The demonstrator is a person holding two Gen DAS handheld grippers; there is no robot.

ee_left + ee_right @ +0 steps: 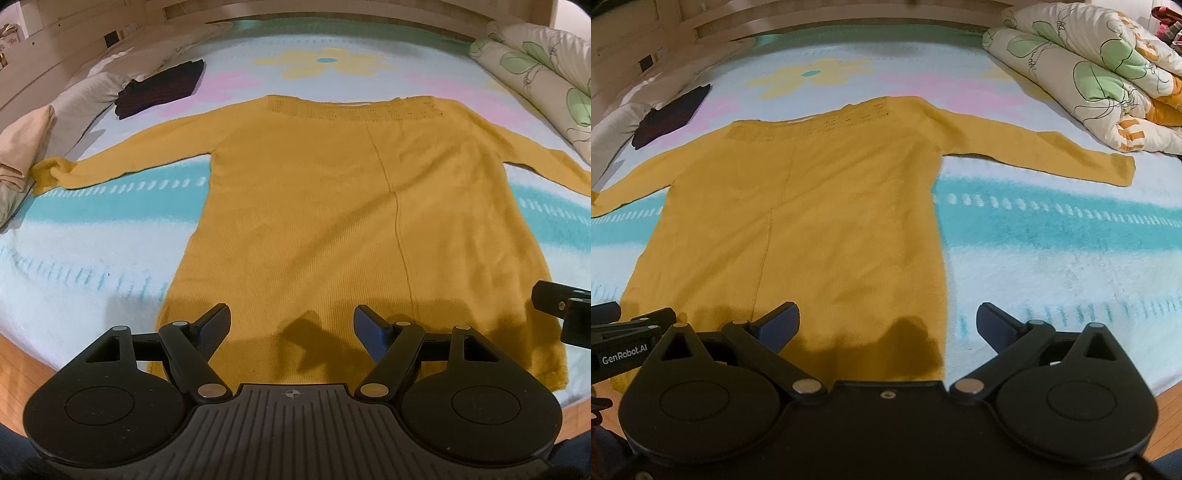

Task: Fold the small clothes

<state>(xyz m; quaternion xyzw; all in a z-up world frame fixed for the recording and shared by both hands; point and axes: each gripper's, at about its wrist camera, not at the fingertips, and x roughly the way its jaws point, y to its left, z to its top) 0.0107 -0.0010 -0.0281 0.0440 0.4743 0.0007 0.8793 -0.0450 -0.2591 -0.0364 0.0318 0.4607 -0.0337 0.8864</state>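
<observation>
I see the yellow sweater [332,206] lying flat on the bed [92,258], sleeves spread out. The jaws of my left gripper [291,328] and right gripper [886,325] stand wide apart above its hem, pinching nothing.

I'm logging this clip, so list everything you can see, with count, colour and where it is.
sweater: one, mustard yellow, spread flat mid-bed, sleeves out
blanket: one, pale blue with teal stripes and flowers, covering the bed
dark clothes: one folded pile, far left
pillows: stack, white and beige, left edge
duvet: one, cream with green leaves, bundled far right
headboard: one, light wood, behind
left gripper: black, open, over the hem
right gripper: black, open, over the hem's right corner
</observation>
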